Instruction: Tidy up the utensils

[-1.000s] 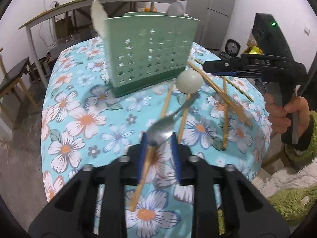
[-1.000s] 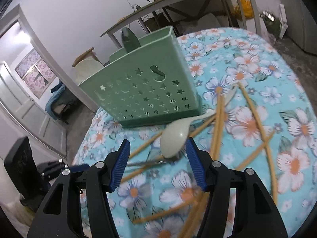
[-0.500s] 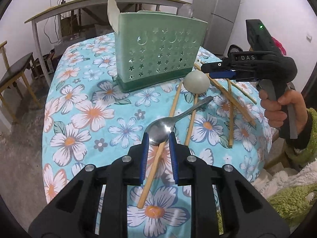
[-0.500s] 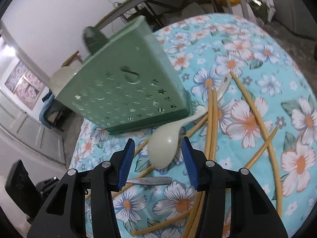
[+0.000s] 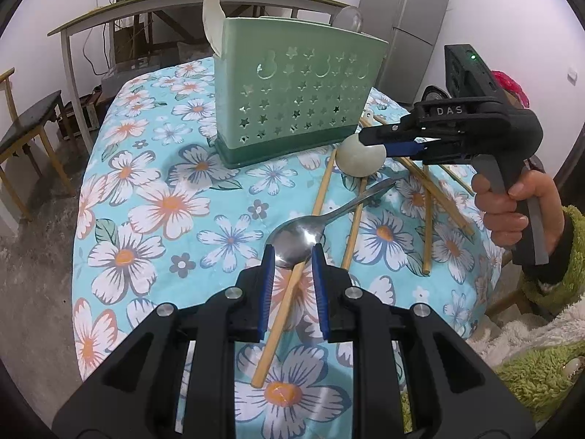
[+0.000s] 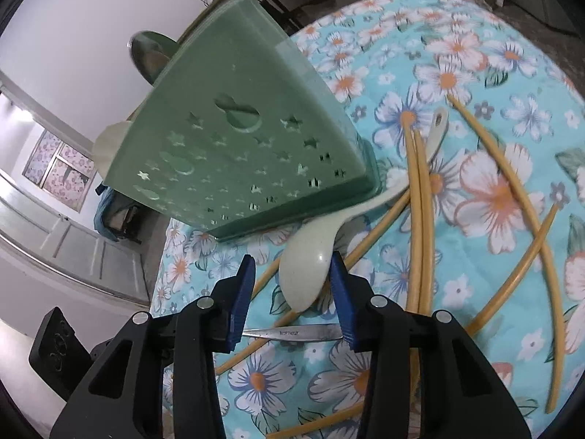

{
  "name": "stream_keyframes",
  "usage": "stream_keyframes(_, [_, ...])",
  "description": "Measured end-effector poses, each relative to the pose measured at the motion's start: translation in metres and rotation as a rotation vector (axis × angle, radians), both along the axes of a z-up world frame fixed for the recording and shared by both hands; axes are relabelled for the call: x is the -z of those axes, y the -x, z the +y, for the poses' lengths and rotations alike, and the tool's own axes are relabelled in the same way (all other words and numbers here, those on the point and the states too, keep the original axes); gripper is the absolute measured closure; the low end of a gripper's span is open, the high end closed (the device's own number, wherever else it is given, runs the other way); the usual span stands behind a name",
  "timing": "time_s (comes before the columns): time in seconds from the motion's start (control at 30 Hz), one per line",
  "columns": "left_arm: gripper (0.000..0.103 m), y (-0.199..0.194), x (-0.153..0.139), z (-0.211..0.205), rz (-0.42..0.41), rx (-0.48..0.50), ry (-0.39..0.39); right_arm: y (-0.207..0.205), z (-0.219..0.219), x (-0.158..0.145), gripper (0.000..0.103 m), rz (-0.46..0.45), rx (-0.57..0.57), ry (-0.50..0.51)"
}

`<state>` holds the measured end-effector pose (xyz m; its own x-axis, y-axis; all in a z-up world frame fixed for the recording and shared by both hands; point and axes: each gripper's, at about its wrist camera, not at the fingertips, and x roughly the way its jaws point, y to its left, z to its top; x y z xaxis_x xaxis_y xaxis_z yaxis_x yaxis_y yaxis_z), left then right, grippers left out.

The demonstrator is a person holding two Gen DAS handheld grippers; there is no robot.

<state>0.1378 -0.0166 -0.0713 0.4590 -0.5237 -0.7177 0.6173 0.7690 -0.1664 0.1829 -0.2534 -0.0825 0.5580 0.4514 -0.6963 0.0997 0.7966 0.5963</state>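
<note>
Green plastic holder (image 5: 296,98) is seen at twelve o'clock, already stocked with two spoons; loose chopsticks (image 6: 420,219) remain at three o'clock; the right gripper (image 6: 290,281) is closing around the pale spoon (image 6: 307,274); the left gripper (image 5: 292,278) is narrowed about the steel spoon (image 5: 296,241), contact unclear; most sorting is judged unfinished.
</note>
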Motion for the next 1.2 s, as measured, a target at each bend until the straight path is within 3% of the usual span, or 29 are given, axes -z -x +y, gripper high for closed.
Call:
stream_keyframes(0.1, [0.084, 0.001, 0.001, -0.001, 0.002, 0.001, -0.001, -0.003, 0.003, 0.002, 0.068, -0.002, -0.005, -0.008])
stream_keyframes(0.17, [0.084, 0.001, 0.001, -0.002, 0.001, 0.0, -0.001, -0.006, 0.004, 0.005, 0.077, 0.004, -0.008, -0.023])
stream_keyframes(0.2, [0.084, 0.001, 0.001, -0.002, -0.002, -0.002, -0.002, -0.008, 0.005, 0.007, 0.087, 0.008, -0.007, -0.027])
stream_keyframes(0.33, [0.084, 0.002, 0.0, -0.003, -0.015, -0.011, -0.001, -0.01, 0.0, 0.01, 0.095, -0.005, 0.004, -0.096])
stream_keyframes(0.73, [0.083, -0.012, 0.004, -0.005, 0.058, -0.085, 0.031, 0.0, -0.011, 0.0, 0.097, -0.049, 0.011, -0.134])
stream_keyframes(0.93, [0.074, 0.005, 0.003, -0.025, -0.066, -0.019, -0.103, 0.002, -0.015, 0.005, 0.098, -0.037, 0.014, -0.15])
stream_keyframes(1.1, [0.073, 0.006, 0.015, -0.041, -0.091, 0.008, -0.221, 0.002, -0.015, 0.01, 0.098, -0.027, 0.013, -0.157])
stream_keyframes(1.2, [0.073, 0.001, 0.019, -0.043, -0.081, -0.003, -0.236, 0.002, -0.015, 0.01, 0.098, -0.027, 0.012, -0.157])
